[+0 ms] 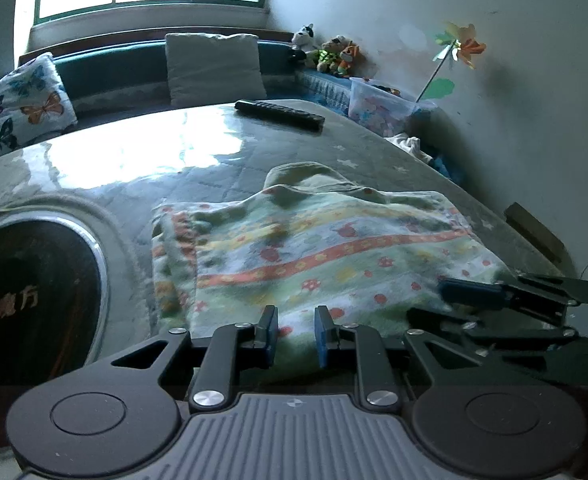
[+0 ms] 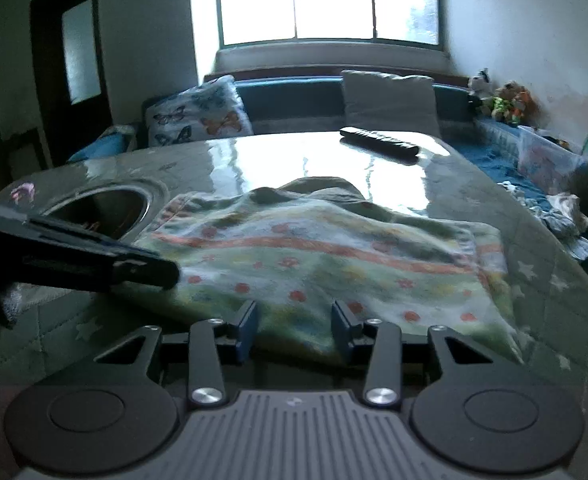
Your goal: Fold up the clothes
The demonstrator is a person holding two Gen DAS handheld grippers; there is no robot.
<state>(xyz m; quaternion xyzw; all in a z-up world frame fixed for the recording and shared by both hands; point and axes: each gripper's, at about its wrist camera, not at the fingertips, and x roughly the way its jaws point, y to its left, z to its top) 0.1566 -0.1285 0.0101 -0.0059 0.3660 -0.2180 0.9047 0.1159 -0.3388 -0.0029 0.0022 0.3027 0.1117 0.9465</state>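
A fleecy child's garment (image 1: 333, 248) with pastel stripes and red mushroom prints lies folded on the table, also in the right wrist view (image 2: 313, 256). My left gripper (image 1: 295, 332) sits at its near edge with the jaws narrow and cloth filling the gap, shut on the garment. From the right wrist view the left gripper (image 2: 170, 274) reaches in over the garment's left side. My right gripper (image 2: 294, 328) stands open at the near edge, cloth lying between its fingers untouched. In the left wrist view the right gripper (image 1: 445, 300) is at the garment's right corner.
The table (image 1: 154, 160) has a glossy cover over quilted cloth. A round sunken stove plate (image 1: 34, 292) lies left of the garment. A black remote (image 1: 280, 115) rests at the far side. Cushions (image 1: 214, 68), plush toys (image 1: 333, 54) and a plastic box (image 1: 377, 114) line the bench behind.
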